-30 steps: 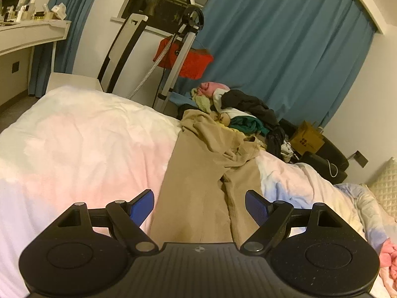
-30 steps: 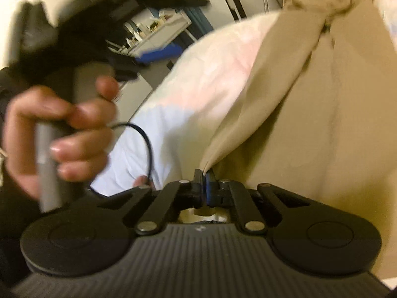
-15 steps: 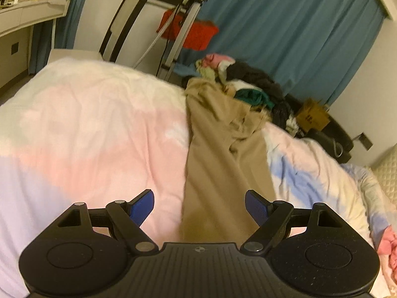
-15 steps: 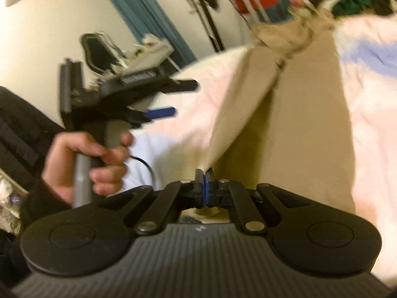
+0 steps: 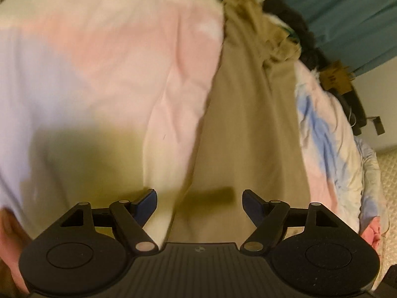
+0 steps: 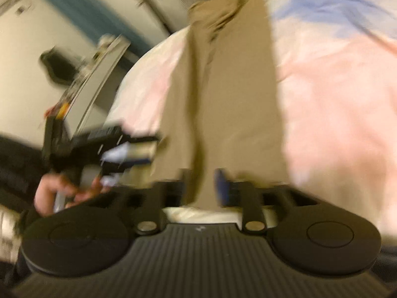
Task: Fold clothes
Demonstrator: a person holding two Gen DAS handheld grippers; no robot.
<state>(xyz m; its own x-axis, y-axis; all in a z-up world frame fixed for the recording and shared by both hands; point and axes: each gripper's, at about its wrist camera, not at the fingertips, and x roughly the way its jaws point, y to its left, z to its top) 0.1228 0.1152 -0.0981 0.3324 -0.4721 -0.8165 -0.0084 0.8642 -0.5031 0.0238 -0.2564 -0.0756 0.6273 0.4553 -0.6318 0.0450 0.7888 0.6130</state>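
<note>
Lying along pastel duvet [image 5: 104, 57], tan trousers [image 5: 250, 129], clothes pile [image 5: 292, 22] beyond

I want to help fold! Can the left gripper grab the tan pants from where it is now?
Probably yes. The left gripper is open, and the near end of the tan pants lies flat on the bed cover right ahead of its fingers, with nothing between them. It is blurry, so contact is unclear.

both wrist cams close, sharing trousers [image 5: 248, 124]
</note>
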